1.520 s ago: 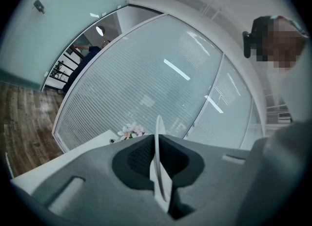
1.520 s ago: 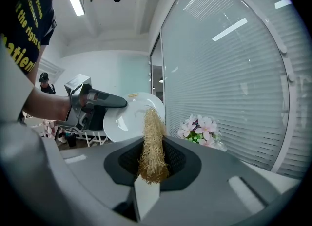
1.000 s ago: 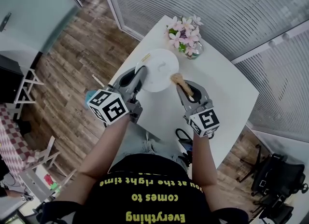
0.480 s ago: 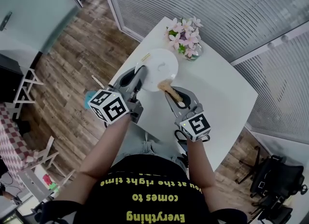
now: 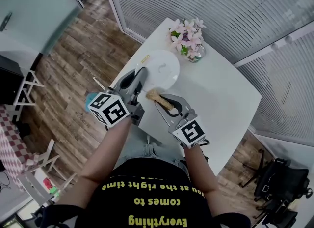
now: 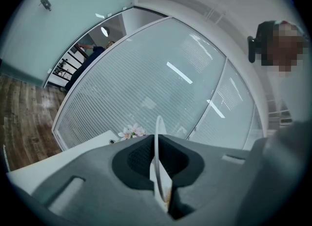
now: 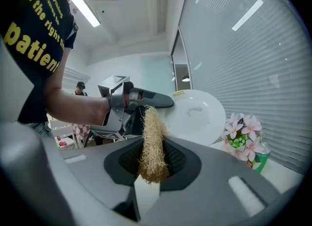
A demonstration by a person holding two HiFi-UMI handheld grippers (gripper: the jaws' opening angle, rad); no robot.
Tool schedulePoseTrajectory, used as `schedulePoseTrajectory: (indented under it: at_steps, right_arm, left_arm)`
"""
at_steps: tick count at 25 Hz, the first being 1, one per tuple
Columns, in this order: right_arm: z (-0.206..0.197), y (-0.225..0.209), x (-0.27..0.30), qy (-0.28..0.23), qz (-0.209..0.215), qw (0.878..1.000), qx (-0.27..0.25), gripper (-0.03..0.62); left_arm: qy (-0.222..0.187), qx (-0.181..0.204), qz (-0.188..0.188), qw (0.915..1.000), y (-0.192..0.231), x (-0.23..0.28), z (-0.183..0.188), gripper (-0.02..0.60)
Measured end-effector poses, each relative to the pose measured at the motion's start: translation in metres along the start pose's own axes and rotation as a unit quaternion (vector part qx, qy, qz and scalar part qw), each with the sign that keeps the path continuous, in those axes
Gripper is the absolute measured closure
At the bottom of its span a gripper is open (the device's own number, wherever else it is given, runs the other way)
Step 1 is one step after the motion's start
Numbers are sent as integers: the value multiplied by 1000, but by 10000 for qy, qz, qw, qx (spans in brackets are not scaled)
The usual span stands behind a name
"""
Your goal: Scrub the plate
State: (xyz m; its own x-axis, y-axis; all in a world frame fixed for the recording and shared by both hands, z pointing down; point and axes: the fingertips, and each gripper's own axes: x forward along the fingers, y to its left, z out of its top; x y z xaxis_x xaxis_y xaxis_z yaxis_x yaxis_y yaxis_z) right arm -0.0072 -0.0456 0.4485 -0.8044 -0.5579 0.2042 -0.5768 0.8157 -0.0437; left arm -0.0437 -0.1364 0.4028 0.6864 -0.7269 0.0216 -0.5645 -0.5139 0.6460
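**Item: plate** (image 5: 159, 70). White, round, with a faint curled streak on its face. It is raised off the white table (image 5: 221, 99) and tilted, just beside the flower vase (image 5: 190, 40) on the side toward the person.

**Holder: left gripper** (image 5: 139, 78). Its jaws are clamped on the plate's rim at the edge farthest from the vase. Its own view shows the plate edge-on between the pads.

**Tool: loofah scrubber** (image 5: 158, 97). A tan, fibrous roll, pinched at its base by the right gripper (image 5: 164, 103), whose jaws are closed on it. It lies farther from the vase than the plate does. Its free end points at the plate's rim, close by the left gripper's jaws. Whether it touches the rim cannot be told.

**Step in hand (judged):** scrubbing, with the scrubber at the edge of the face, either between strokes or starting one.

**Next move calls for:** carrying the scrubber across the face toward the vase side, over the streak, with firm pressure. The left grip has to resist this, because a plate held by its rim may pivot.
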Motion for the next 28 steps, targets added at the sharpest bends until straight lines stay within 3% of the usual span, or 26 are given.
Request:
schedulePoseTrajectory:
  at_steps: [16, 28]
  right_arm:
    - [-13, -59, -35, 131, -851, 9963, 48, 534]
    - [-12, -71, -42, 120, -998, 9948, 153, 534]
  left_arm:
    - [2, -31, -32, 10000, -2, -1, -1, 561]
    - [61, 37, -24, 10000, -6, -1, -3, 561]
